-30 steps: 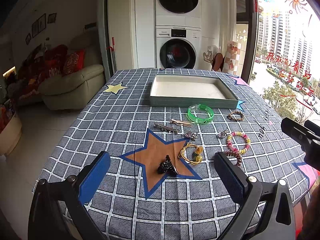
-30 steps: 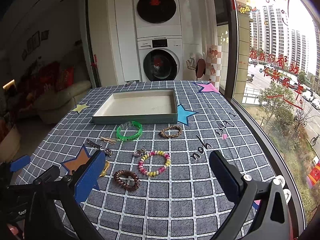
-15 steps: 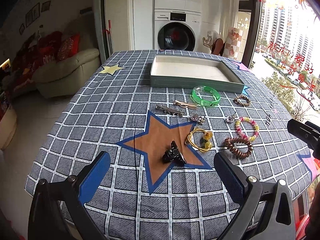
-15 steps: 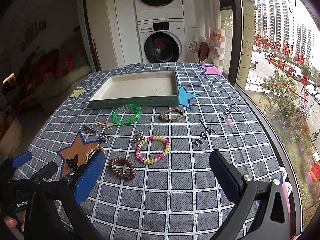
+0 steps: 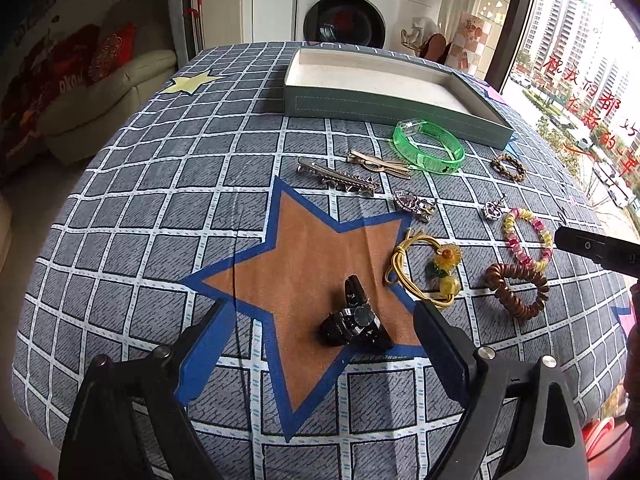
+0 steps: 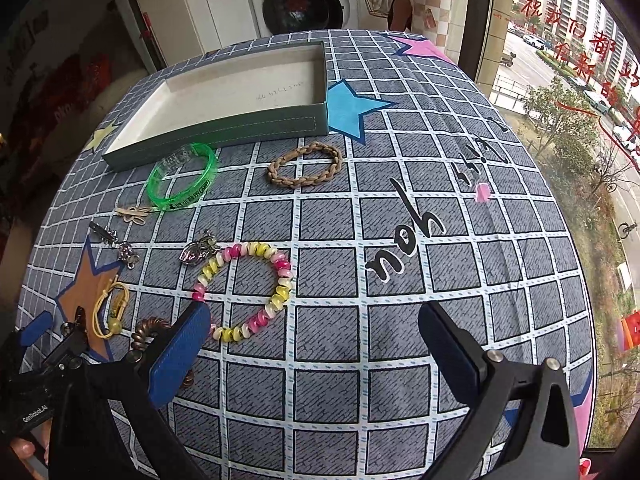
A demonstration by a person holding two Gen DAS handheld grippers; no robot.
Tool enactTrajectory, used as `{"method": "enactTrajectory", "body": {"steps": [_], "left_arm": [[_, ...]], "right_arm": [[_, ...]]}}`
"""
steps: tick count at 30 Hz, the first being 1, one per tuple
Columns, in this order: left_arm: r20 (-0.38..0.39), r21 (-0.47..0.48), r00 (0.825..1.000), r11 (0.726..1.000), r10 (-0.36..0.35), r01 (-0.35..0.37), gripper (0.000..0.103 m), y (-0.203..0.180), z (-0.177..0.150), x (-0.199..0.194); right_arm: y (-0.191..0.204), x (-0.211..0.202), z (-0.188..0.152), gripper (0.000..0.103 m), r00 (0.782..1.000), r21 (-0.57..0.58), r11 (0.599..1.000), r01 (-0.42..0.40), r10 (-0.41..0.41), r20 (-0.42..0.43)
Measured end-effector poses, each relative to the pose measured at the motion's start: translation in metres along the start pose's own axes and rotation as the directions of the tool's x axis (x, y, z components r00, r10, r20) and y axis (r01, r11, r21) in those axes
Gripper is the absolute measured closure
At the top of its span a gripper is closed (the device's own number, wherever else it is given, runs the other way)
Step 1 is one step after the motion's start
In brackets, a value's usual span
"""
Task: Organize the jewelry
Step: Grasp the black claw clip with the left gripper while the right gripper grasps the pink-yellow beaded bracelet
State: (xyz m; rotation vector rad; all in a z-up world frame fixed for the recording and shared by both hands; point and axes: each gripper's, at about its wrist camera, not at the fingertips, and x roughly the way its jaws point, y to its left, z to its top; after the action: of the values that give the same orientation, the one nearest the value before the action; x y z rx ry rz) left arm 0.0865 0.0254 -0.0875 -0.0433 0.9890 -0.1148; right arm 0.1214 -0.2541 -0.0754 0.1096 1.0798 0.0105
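Two grippers are hanging over the grey checked tablecloth (image 5: 160, 184), and I am watching both through their wrist cameras. My left gripper (image 5: 320, 354) is standing with its blue-padded fingers (image 5: 204, 354) wide apart, and the small black claw hair clip (image 5: 354, 320) is lying between them on the brown star patch (image 5: 304, 248), touching neither. At about one o'clock from the clip the yellow cord hair tie with flower beads (image 5: 428, 268) is resting, and at three o'clock the brown spiral hair tie (image 5: 516, 290) is lying near it.

My right gripper (image 6: 316, 350) is likewise spread open and gripping nothing. Its left pad (image 6: 178, 354) is sitting just at the lower edge of the pink, yellow and white beaded bracelet (image 6: 244, 286); I cannot quite tell whether it is touching the beads. At eleven o'clock from that bracelet a small silver heart charm (image 6: 198, 252) is lying, further up the translucent green plastic bangle (image 6: 182, 182) is sitting against the front wall of the shallow green tray with a white floor (image 6: 224, 128), and the tan braided bracelet (image 6: 306, 164) is lying at one o'clock. Two metal hair clips (image 5: 352, 172) are resting beside the bangle. Nothing is lying inside the tray.
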Motion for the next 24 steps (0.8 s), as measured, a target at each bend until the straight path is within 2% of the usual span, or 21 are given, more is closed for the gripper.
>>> {"method": "enactTrajectory", "body": {"steps": [3, 4, 6, 7, 9, 10, 12, 13, 14, 15, 16, 18, 24], "left_arm": [[-0.002, 0.018, 1.000, 1.000, 0.018, -0.018, 0.007, -0.004, 0.001, 0.004], [0.001, 0.029, 1.000, 0.999, 0.029, -0.029, 0.009, -0.006, 0.001, 0.005], [0.005, 0.055, 0.999, 0.997, 0.053, -0.053, 0.019, -0.009, 0.001, 0.005], [0.010, 0.061, 0.999, 0.997, 0.043, -0.043, 0.024, -0.010, 0.002, 0.004], [0.019, 0.081, 0.999, 0.996, 0.033, -0.035, 0.055, -0.012, 0.003, 0.002], [0.020, 0.093, 0.999, 0.995, 0.030, -0.031, 0.062, -0.014, 0.003, 0.001], [0.024, 0.108, 0.999, 0.994, 0.032, -0.034, 0.062, -0.017, 0.003, 0.001], [0.026, 0.107, 0.999, 0.994, 0.023, -0.026, 0.062, -0.017, 0.003, 0.001], [0.026, 0.099, 1.000, 0.995, 0.013, -0.016, 0.062, -0.016, 0.003, 0.000], [0.025, 0.087, 1.000, 0.996, -0.003, 0.000, 0.065, -0.014, 0.003, -0.001], [0.031, 0.072, 0.999, 0.997, -0.023, 0.021, 0.066, -0.012, 0.004, -0.003], [0.033, 0.046, 0.998, 0.997, -0.062, 0.061, 0.066, -0.009, 0.006, -0.007], [0.057, 0.046, 0.994, 0.995, -0.090, 0.087, 0.066, -0.005, 0.014, -0.021]], "right_arm": [[0.005, 0.015, 0.004, 0.003, 0.999, -0.026, 1.000, 0.016, -0.017, -0.029], [0.007, 0.019, 0.005, 0.008, 0.999, -0.035, 0.999, 0.018, -0.020, -0.042], [0.012, 0.026, 0.003, 0.011, 0.998, -0.058, 0.998, 0.036, -0.039, -0.055], [0.016, 0.028, 0.002, 0.012, 0.997, -0.083, 0.995, 0.054, -0.059, -0.052], [0.020, 0.027, 0.000, 0.014, 0.998, -0.105, 0.993, 0.052, -0.056, -0.041], [0.021, 0.026, -0.001, 0.016, 0.998, -0.110, 0.993, 0.050, -0.055, -0.040], [0.023, 0.024, -0.002, 0.023, 0.998, -0.120, 0.992, 0.046, -0.051, -0.038], [0.024, 0.021, -0.003, 0.032, 0.998, -0.126, 0.991, 0.045, -0.050, -0.034], [0.025, 0.019, -0.003, 0.053, 0.998, -0.130, 0.990, 0.045, -0.049, -0.028], [0.026, 0.017, -0.002, 0.066, 0.999, -0.135, 0.990, 0.042, -0.045, -0.023], [0.026, 0.016, -0.002, 0.090, 0.999, -0.137, 0.990, 0.037, -0.041, -0.024], [0.023, 0.016, -0.001, 0.093, 0.999, -0.122, 0.992, 0.021, -0.025, -0.026], [0.006, 0.001, 0.006, 0.093, 0.998, -0.042, 0.997, -0.058, 0.059, 0.022]]}}
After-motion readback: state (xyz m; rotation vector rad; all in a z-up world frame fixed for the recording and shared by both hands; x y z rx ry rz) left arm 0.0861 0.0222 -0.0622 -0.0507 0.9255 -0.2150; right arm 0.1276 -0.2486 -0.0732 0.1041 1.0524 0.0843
